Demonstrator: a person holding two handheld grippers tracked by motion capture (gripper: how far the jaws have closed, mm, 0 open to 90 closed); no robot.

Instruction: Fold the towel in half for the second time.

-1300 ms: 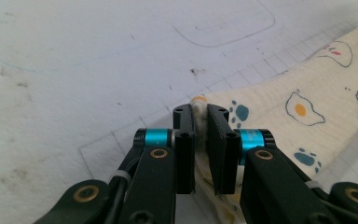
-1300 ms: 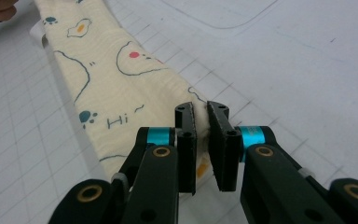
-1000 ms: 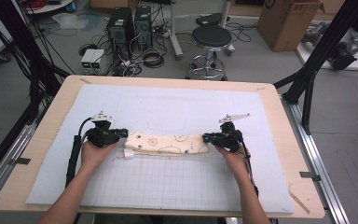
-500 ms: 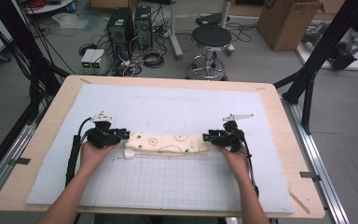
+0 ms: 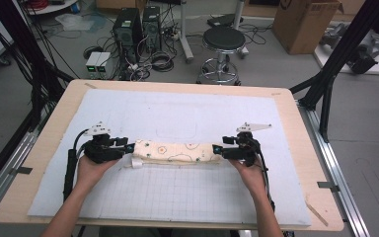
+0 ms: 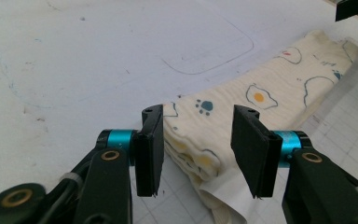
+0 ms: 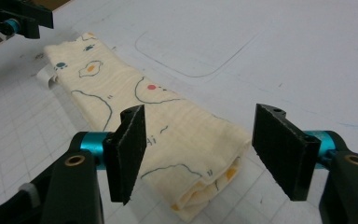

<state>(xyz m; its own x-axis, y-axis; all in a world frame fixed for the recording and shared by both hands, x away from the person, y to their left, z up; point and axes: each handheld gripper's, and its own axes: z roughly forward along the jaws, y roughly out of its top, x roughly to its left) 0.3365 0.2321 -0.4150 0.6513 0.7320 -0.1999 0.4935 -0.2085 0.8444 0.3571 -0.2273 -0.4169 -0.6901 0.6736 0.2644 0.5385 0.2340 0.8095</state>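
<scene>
Both hand-held grippers, left (image 5: 130,143) and right (image 5: 218,149), are just opening, spread off the folded egg-print cloth (image 5: 175,151); should be backing straight away, not snagging folds.

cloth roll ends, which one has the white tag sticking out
The end at the left gripper: a white tag pokes out of the folded cloth there; the end by the right gripper has none.

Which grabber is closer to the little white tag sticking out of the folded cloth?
The left gripper. It sits at the end of the folded cloth where the white tag pokes out, jaws open. The right gripper is at the far end, also open.
</scene>
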